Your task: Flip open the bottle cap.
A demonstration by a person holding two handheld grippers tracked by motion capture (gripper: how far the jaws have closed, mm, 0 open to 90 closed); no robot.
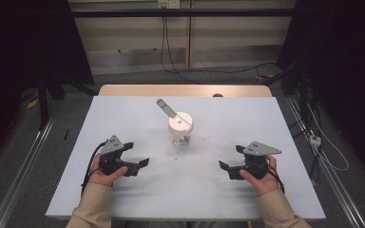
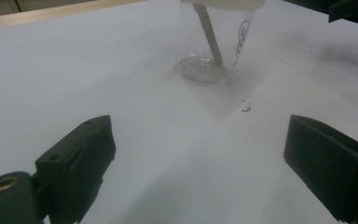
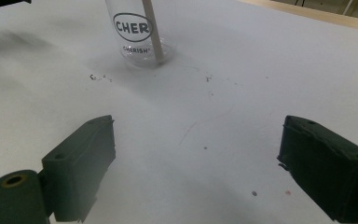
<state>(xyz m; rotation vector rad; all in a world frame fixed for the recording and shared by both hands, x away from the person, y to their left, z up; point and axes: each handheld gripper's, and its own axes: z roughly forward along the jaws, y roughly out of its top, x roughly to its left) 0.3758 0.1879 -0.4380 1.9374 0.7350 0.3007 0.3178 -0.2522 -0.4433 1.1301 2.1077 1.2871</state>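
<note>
A clear glass cup [image 1: 180,135] with a white lid [image 1: 180,122] stands upright at the middle of the white sheet [image 1: 123,118]. A grey flat-handled stick [image 1: 166,108] pokes out through the lid and leans back-left. In the right gripper view the cup [image 3: 137,42] bears a black "CHERISH" print, with the stick [image 3: 153,32] inside it. My left gripper [image 1: 137,154] rests near the front left, open and holding nothing, jaws spread wide [image 2: 198,154]. My right gripper [image 1: 231,157] sits front right, also open and holding nothing [image 3: 198,135]. Both point toward the cup [image 2: 212,51] and stay apart from it.
Small black specks [image 1: 176,158] lie on the sheet just in front of the cup. The wooden table edge [image 1: 185,90] shows beyond the sheet. Metal rails [image 1: 24,166] run along both sides, and cables [image 1: 323,147] trail on the floor at the right.
</note>
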